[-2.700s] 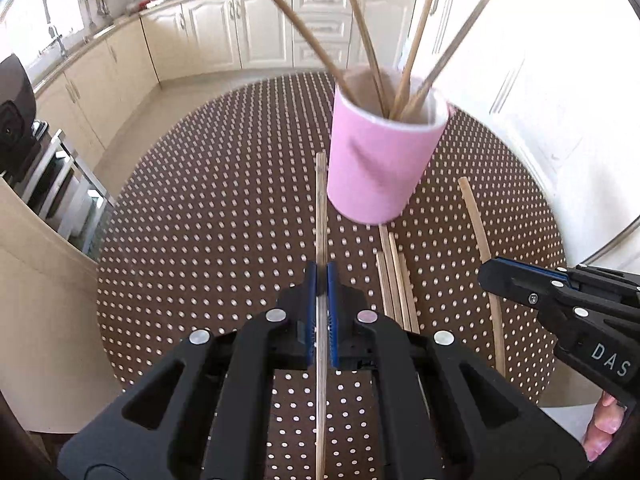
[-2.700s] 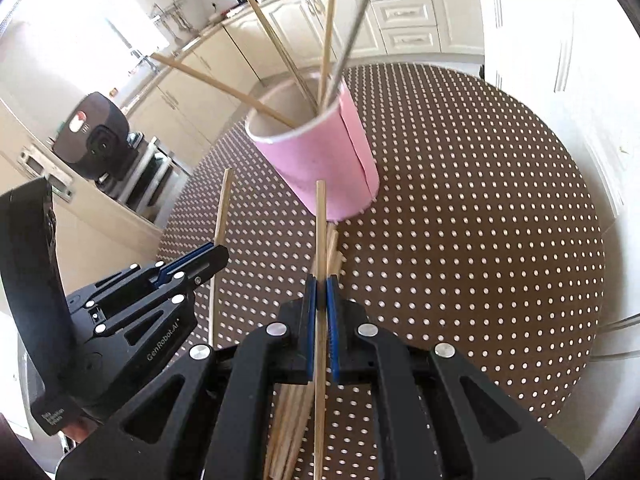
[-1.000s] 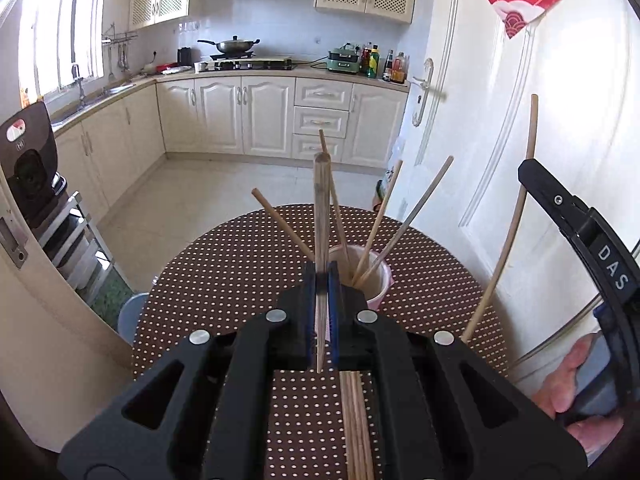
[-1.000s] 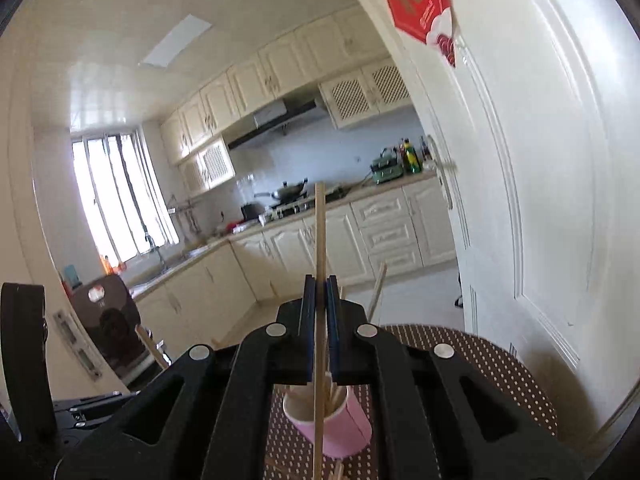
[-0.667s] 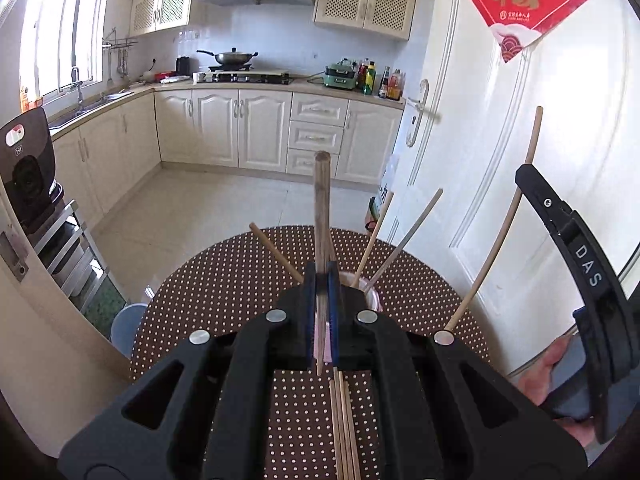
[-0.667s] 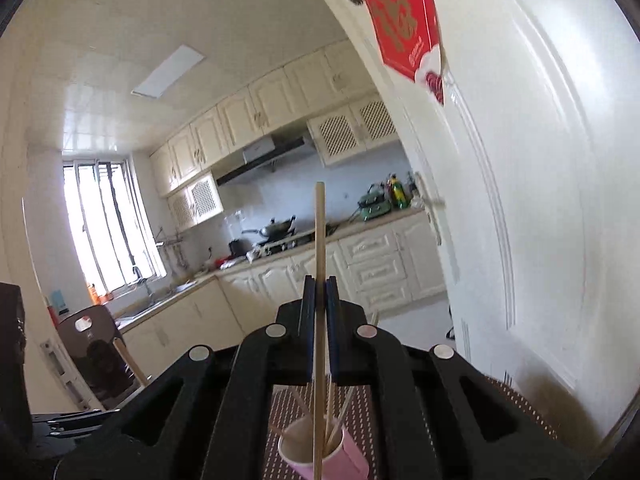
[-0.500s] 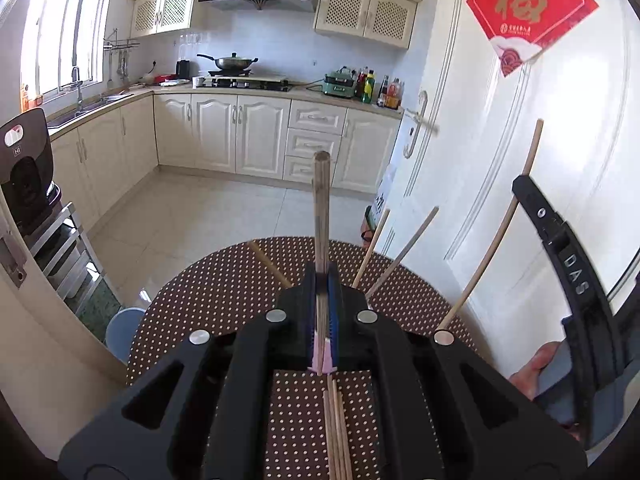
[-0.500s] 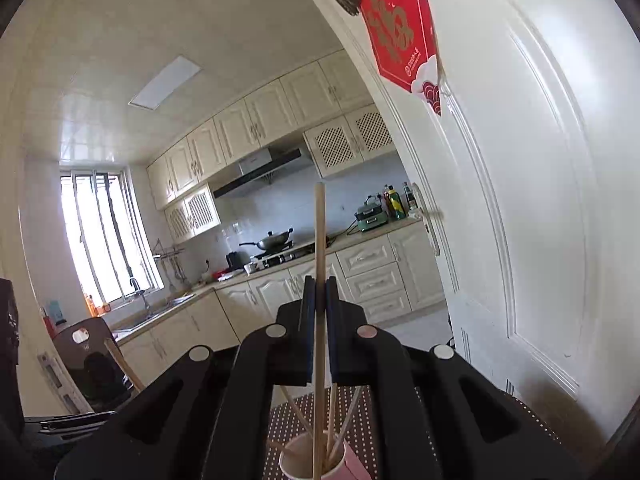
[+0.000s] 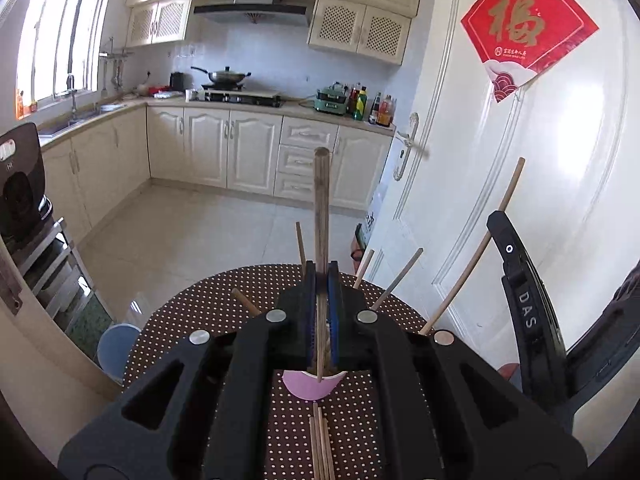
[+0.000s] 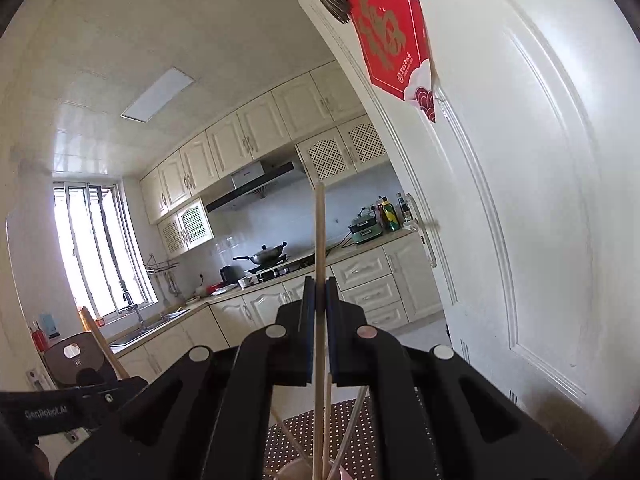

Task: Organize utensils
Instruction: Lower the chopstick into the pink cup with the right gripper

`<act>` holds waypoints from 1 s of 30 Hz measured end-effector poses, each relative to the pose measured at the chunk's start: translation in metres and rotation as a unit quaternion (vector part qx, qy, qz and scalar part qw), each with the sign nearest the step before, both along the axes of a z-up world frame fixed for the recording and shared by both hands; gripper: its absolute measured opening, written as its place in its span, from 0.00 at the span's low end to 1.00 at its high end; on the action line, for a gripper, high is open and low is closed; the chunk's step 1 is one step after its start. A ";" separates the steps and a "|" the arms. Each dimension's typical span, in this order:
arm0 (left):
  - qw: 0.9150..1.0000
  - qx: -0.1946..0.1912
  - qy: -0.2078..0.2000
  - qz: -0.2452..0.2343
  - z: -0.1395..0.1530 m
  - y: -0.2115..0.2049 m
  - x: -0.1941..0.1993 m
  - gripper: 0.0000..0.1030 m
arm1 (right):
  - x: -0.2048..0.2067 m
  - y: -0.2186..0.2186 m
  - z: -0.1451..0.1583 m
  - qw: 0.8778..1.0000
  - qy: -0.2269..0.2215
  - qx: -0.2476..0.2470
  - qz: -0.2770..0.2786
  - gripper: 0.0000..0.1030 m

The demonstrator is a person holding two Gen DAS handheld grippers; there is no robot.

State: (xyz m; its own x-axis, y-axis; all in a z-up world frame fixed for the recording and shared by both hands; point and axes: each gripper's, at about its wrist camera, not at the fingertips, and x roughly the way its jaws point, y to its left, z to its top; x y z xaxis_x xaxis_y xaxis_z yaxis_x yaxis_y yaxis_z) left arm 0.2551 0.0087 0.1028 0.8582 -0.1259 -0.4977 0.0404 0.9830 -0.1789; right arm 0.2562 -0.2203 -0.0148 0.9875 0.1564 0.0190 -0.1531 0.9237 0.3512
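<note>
Left hand-held gripper (image 9: 320, 280) above pink cup (image 9: 312, 386)

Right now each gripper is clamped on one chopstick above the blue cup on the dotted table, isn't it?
Nearly: the cup is pink, not blue, as the left wrist view shows. Both the left gripper and right gripper are clamped on one chopstick each.

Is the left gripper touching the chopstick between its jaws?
Touching. The left wrist view shows the left gripper shut on the chopstick, both blue pads pressed against its sides with no gap.
</note>
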 end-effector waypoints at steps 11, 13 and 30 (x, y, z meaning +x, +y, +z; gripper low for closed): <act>1.000 0.001 -0.005 0.025 0.011 0.009 0.012 0.06 | 0.020 0.003 0.000 1.000 0.007 0.010 0.007 0.04; 1.000 0.002 -0.003 0.028 0.010 0.010 0.016 0.06 | 0.022 0.005 -0.001 1.000 0.005 0.008 0.008 0.04; 0.998 0.012 0.044 0.045 -0.047 0.006 0.058 0.06 | 0.057 0.026 -0.049 0.999 0.044 -0.018 0.005 0.04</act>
State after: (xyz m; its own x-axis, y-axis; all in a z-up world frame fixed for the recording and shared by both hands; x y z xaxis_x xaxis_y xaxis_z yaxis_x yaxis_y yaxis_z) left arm 0.3133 0.0145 0.0554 0.8186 -0.0372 -0.5732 -0.0626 0.9862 -0.1534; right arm 0.3136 -0.1939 -0.0641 0.9835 0.1653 -0.0736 -0.1324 0.9347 0.3298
